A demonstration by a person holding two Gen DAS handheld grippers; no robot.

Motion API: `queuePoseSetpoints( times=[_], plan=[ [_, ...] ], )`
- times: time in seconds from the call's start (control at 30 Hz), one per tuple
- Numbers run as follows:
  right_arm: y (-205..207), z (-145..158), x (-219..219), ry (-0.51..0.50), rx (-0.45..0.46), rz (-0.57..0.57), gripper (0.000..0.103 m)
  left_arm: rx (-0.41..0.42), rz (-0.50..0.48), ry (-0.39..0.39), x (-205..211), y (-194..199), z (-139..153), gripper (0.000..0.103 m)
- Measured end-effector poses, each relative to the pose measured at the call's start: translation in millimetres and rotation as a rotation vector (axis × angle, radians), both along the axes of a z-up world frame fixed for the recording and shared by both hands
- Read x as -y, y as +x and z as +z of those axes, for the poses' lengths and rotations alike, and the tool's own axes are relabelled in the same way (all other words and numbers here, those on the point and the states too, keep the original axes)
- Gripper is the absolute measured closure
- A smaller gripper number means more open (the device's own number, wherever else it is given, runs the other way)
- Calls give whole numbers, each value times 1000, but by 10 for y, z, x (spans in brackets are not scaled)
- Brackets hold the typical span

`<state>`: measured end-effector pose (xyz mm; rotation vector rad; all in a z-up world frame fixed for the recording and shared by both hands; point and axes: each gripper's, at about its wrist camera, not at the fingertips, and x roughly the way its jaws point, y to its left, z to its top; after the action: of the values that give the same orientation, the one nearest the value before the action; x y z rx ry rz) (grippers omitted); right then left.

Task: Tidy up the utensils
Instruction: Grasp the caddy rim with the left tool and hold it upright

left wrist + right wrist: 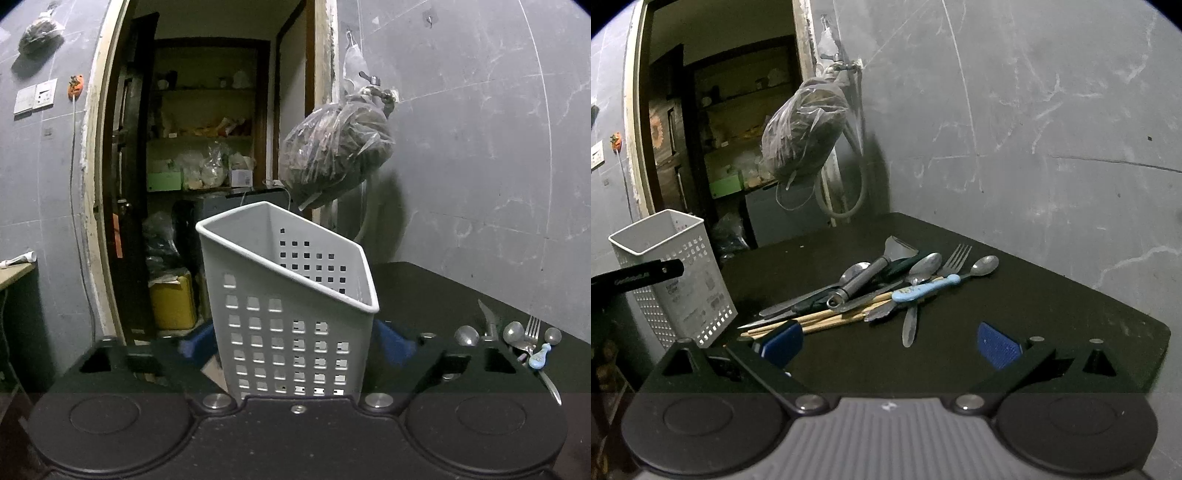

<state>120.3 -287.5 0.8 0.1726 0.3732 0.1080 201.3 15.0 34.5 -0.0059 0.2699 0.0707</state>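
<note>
Left claw (295, 345): blue pads pressed against both side walls of the white perforated caddy (291, 295), so it is clamped on the caddy; the caddy is seen tilted in the left wrist view, its open mouth turned up and away from the claw, and it appears empty. In the right wrist view the same caddy (672, 273) is found far to the left of the right claw (888, 343), at the left edge of the dark surface (1052, 317), with a black arm of the left tool across its face. Whether its base is resting on the surface cannot be told. Right claw: pads well apart, nothing between them, held low over bare surface. The utensil heap (871, 291) lies just ahead of it: wooden chopsticks (827, 320) nearest its left pad, a blue-handled piece (925, 290) on top, spoons, a fork (956, 258) and a steel-handled peeler (864, 278) beyond. Judged step: the caddy is being placed or steadied before loading. It would be best set fully upright, close beside the heap, mouth clear. The clamp should be kept light, since thin plastic walls may flex. For the first pick, a top-lying piece such as the blue-handled one is advised, taken across the handle; lower pieces are crossed and likely to drag neighbours.
</note>
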Motion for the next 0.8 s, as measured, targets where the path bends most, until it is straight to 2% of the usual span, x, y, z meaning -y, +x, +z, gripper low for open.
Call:
queuePoseSetpoints(
  times=[0.07,0.4,0.8],
  plan=[
    [10,6,-20,-5,-4,7,0,-7,5,-2,0,-1,-10,23],
    [-26,-4,-25,7,-8,15,0,-19,10,-13,-16,-108,21,26],
    [-44,-4,23,35,-1,31,0,-66,-97,-10,105,-485,78,26]
  ],
)
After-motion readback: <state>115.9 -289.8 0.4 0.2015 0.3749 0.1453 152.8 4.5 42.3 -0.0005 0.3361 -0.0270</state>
